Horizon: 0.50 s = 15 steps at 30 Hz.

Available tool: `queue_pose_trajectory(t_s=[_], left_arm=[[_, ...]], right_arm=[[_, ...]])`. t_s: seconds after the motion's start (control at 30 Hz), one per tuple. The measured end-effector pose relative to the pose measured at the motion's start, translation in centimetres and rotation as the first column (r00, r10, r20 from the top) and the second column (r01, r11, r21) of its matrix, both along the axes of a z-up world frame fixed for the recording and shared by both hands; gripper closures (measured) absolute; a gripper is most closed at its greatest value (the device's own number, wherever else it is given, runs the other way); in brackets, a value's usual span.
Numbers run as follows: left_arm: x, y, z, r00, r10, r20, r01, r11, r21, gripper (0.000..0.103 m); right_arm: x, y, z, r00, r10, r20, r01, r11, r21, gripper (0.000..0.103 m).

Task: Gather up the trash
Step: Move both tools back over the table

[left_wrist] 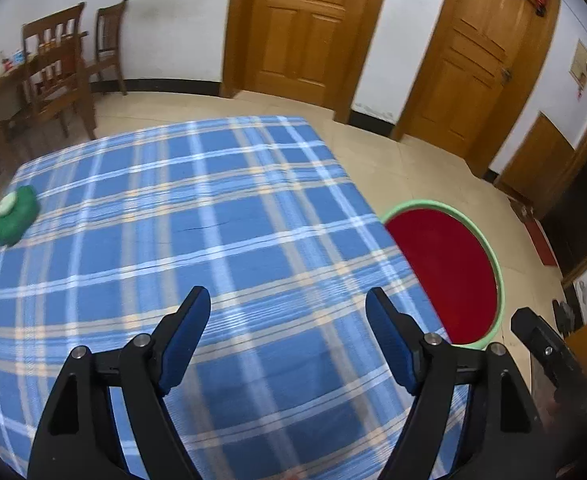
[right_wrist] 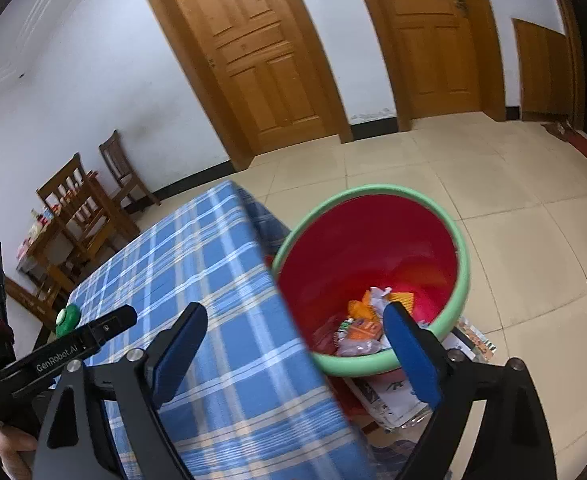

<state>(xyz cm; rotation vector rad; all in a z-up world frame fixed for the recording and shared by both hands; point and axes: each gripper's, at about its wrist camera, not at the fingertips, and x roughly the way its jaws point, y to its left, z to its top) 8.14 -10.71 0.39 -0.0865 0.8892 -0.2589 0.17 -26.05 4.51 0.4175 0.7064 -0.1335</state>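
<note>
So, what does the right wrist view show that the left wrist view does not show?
Only the right wrist view shows the trash lying inside the red bucket, the papers on the floor beside it, and the left gripper from outside. Only the left wrist view shows the left gripper from behind, open and empty, and a framed notice on the wall. Both show the checked tablecloth, the green object on it, the bucket, the two wooden doors and the chairs.

Checked cloth tablecloth [left_wrist: 213,208], glossy plastic bin [right_wrist: 463,280], varnished wooden doors [left_wrist: 305,28]
</note>
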Motion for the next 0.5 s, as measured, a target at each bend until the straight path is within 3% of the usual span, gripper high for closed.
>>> queue_pose_trajectory(t_s=[0.5], left_arm=[[-4.2, 7.7, 0.4, 0.984, 0.176, 0.04, -0.176, 0.984, 0.01, 0.021]], right_arm=[[-0.7, 7.6, 0.5, 0.989, 0.149, 0.012, -0.148, 0.987, -0.053, 0.006]])
